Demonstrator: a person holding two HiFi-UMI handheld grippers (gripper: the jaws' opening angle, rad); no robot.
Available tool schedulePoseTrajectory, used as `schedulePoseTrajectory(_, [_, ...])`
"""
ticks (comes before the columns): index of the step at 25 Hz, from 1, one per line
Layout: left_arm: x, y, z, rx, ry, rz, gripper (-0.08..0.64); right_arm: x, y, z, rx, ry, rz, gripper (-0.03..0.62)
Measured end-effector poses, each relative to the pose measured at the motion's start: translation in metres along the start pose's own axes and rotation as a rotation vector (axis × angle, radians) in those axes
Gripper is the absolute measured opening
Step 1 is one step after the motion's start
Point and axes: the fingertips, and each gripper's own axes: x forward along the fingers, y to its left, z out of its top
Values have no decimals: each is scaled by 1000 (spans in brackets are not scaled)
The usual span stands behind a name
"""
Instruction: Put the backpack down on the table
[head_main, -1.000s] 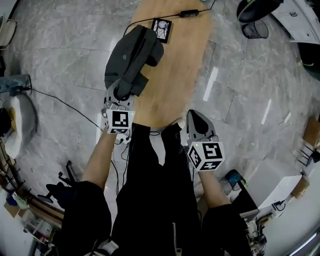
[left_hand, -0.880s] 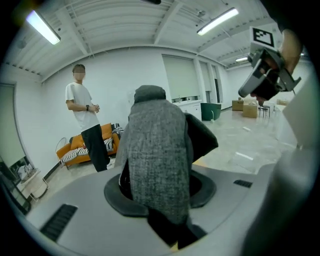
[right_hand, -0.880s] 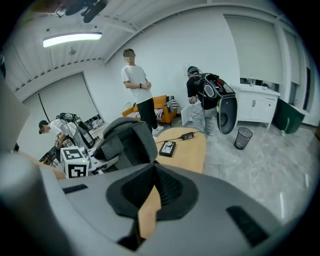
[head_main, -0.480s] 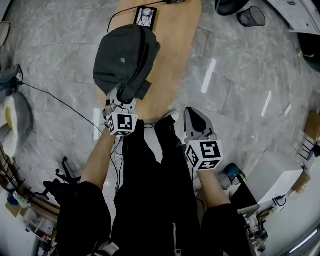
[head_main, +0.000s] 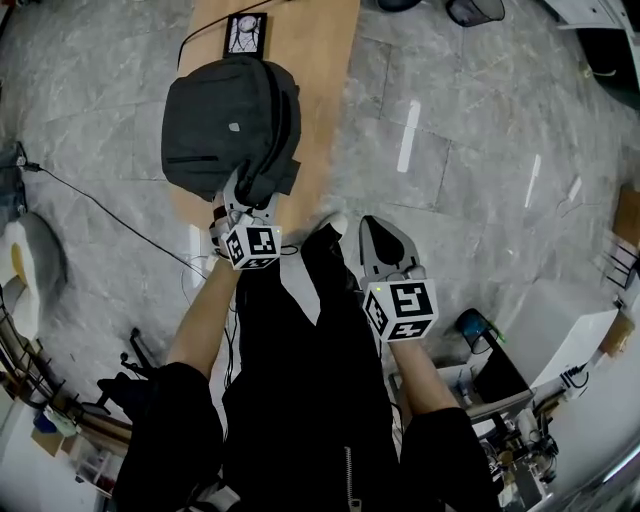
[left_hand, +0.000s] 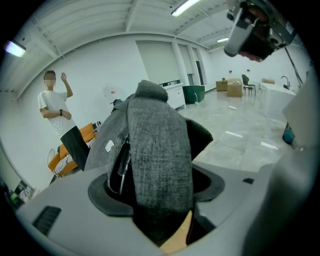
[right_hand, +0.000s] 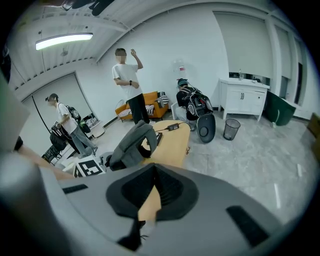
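While its jaws are opening, the left gripper is held at the near end of the dark grey backpack. The bag's grey woven strap is still found between the jaws. In the left gripper view the strap fills the middle of the gap, with dark pad showing on either side of it. No firm press on the strap is made out.

The backpack is set on the long wooden surface, on its near part and toward its left edge. It is seen nearly from above in the head view. A small pale label is sewn on the bag's upper face, but its print is too small to be read.

Beyond the bag, a black-framed card with a black and white pattern is laid flat on the surface. A black cable is led off from beside it. The pattern cannot be read as writing.

The right gripper is held over the floor, just beside the near end of the surface and apart from the bag. Its jaws are brought together and nothing is gripped between them; only a sliver of wood is glimpsed past the pads.

Each gripper is topped by a cube with square black and white markers, the left cube and the right cube. No letters are carried on them.
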Motion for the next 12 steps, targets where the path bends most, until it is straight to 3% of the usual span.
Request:
schedulePoseTrajectory(7, [25,-37,-7,66,70,-44,353,-11,-26,-21,20,11,-15,11])
schedulePoseTrajectory(12, [33,-68,-18,102,133,-118,376,-15,-33,-30,25,16,-14,11])
